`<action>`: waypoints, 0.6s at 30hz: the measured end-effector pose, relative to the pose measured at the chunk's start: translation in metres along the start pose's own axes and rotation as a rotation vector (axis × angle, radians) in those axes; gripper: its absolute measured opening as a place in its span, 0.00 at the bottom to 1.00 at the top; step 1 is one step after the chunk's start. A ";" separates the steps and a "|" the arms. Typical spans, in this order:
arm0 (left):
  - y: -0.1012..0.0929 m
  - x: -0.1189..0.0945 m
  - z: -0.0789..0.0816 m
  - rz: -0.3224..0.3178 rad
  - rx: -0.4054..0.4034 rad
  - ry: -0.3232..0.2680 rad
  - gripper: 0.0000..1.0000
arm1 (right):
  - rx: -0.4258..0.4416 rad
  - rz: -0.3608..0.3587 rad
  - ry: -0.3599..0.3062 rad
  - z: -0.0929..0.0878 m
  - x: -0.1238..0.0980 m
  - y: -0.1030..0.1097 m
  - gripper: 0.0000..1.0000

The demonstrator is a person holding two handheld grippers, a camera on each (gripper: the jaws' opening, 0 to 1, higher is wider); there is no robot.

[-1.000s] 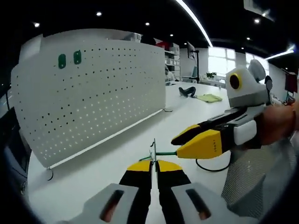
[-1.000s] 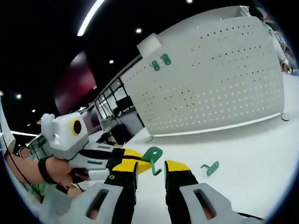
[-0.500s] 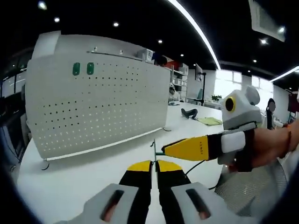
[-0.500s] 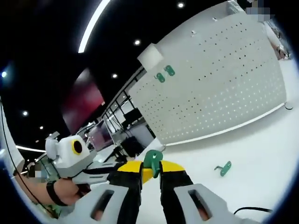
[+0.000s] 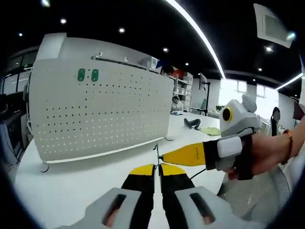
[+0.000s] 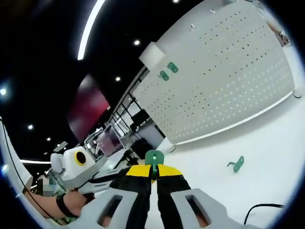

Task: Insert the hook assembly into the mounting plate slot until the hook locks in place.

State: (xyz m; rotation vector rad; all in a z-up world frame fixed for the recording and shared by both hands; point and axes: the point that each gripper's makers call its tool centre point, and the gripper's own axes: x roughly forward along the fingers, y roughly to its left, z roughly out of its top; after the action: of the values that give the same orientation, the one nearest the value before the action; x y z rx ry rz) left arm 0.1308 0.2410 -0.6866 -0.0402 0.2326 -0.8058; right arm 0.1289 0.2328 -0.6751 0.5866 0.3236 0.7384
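The white perforated mounting plate (image 5: 100, 114) stands upright on the white table (image 5: 71, 181), with two green hooks (image 5: 88, 75) near its top left. My left gripper (image 5: 156, 166) is shut, and a thin metal piece of the hook assembly (image 5: 155, 150) rises from its tips. The right gripper (image 5: 183, 155) comes in from the right, its yellow jaws closed at that same piece. In the right gripper view my right gripper (image 6: 153, 170) is shut on the green hook (image 6: 152, 157), well short of the plate (image 6: 224, 90). The left gripper (image 6: 81, 164) lies at the left.
A spare green hook (image 6: 237, 164) lies on the table (image 6: 267, 157) in front of the plate. A black cable (image 5: 202, 172) lies right of my jaws. A mesh chair back (image 5: 252, 191) stands at the right. A black object (image 5: 192, 123) and a yellow-green cloth (image 5: 211, 130) lie farther back.
The right gripper's jaws, open around the green hook a second ago, have shut on it. Both grippers have risen a little, still together at the hook.
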 end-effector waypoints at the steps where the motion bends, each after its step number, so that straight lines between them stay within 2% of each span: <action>1: 0.001 0.000 0.000 -0.002 -0.006 0.002 0.04 | 0.003 -0.003 0.004 0.000 0.000 0.000 0.02; 8: 0.004 0.002 0.007 0.006 0.038 -0.022 0.06 | -0.052 -0.022 0.012 0.007 0.004 0.000 0.01; 13: 0.007 0.002 0.011 0.012 0.050 -0.035 0.15 | -0.092 -0.046 -0.012 0.023 0.005 -0.003 0.01; 18: 0.006 -0.002 0.017 0.004 0.061 -0.047 0.15 | -0.114 -0.067 -0.036 0.039 0.006 -0.006 0.01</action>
State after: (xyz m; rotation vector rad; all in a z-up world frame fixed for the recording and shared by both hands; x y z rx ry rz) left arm 0.1371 0.2458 -0.6706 -0.0009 0.1631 -0.8065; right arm 0.1548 0.2184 -0.6488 0.4783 0.2645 0.6767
